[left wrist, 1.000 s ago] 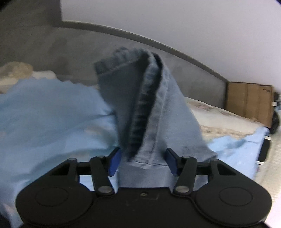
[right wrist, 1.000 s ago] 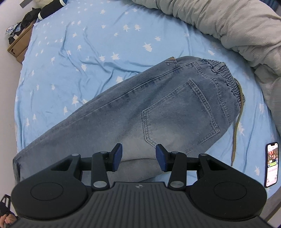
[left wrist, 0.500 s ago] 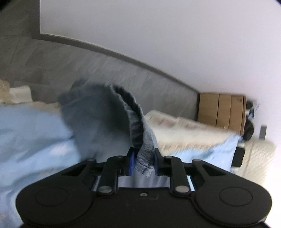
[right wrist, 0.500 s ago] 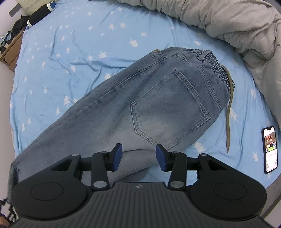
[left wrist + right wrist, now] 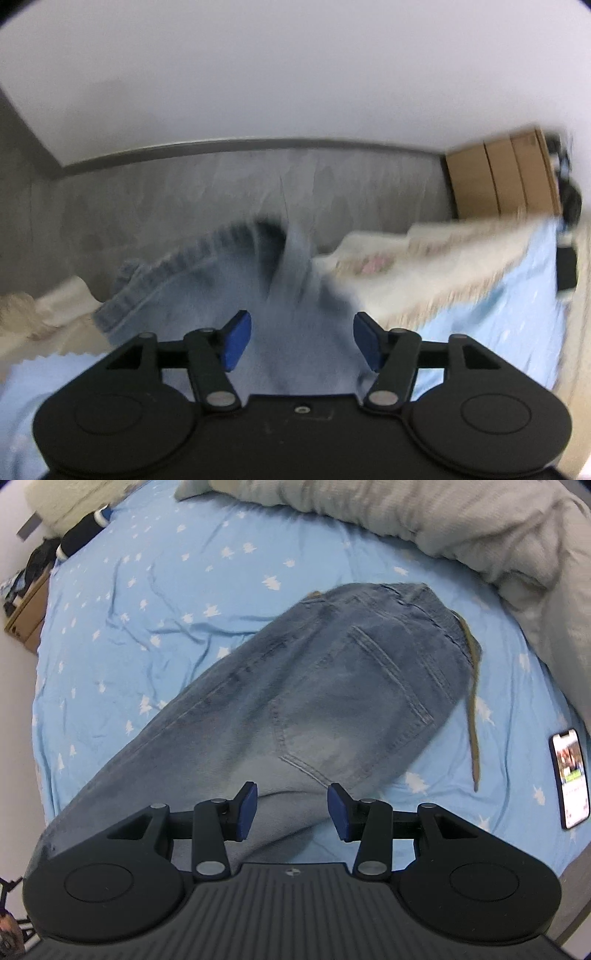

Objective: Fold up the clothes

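Blue jeans (image 5: 332,686) lie across the star-print sheet (image 5: 147,590), back pocket up, with a tan drawstring (image 5: 472,716) trailing off the waist. My right gripper (image 5: 293,809) hovers over the seat of the jeans, open, with the cloth below its pads and not pinched. In the blurred left wrist view the hem end of a jeans leg (image 5: 207,280) bulges up in front of my left gripper (image 5: 301,339). Its jaws are opening, and denim sits loosely between the blue pads (image 5: 236,338) without being pressed.
A grey duvet (image 5: 443,520) is heaped along the far side of the bed. A phone (image 5: 570,779) lies on the sheet at the right. A grey headboard (image 5: 221,184), a cream blanket (image 5: 424,266) and cardboard boxes (image 5: 502,177) stand beyond the left gripper.
The left gripper pinched the jeans hem half a second ago and has now spread its jaws, while it rose and rolled. The right gripper slid across the jeans with its jaws unchanged.
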The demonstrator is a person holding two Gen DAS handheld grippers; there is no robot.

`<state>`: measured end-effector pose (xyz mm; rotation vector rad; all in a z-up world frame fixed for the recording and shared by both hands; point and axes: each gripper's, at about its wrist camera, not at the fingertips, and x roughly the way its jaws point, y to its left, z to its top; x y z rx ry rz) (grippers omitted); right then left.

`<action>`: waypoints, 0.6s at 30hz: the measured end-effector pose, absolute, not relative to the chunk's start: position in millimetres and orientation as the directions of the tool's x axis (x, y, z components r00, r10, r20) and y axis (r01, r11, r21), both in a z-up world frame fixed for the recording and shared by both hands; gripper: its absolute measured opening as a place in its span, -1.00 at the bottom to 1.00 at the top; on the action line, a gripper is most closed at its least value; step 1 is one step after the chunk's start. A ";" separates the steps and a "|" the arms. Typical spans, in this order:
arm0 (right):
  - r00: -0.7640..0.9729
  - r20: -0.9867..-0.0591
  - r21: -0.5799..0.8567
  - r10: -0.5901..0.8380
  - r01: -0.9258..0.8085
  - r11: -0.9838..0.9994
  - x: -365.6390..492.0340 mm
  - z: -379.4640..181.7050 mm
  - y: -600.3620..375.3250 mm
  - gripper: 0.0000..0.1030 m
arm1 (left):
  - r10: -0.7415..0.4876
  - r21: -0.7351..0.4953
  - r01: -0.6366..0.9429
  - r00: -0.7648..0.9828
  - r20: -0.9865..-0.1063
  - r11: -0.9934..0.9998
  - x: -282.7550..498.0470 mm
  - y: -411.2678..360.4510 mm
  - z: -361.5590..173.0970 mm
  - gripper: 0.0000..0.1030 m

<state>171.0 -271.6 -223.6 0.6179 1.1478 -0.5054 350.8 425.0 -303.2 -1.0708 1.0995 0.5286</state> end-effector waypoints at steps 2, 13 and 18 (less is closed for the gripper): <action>0.335 -0.940 0.198 -0.056 0.675 0.711 158.7 -227.4 -276.8 -0.13 | -0.165 -0.423 -0.785 0.392 -0.905 0.452 340.5 409.6 -300.7 0.15; 0.396 -0.918 0.203 -0.036 0.545 0.814 120.9 -240.0 -279.2 -0.13 | -0.196 -0.414 -0.758 0.367 -0.909 0.504 276.2 323.1 -258.5 0.20; 0.446 -0.895 0.239 0.024 0.432 0.870 121.9 -243.9 -275.2 -0.13 | -0.183 -0.441 -0.742 0.407 -0.895 0.505 244.1 291.9 -236.9 0.22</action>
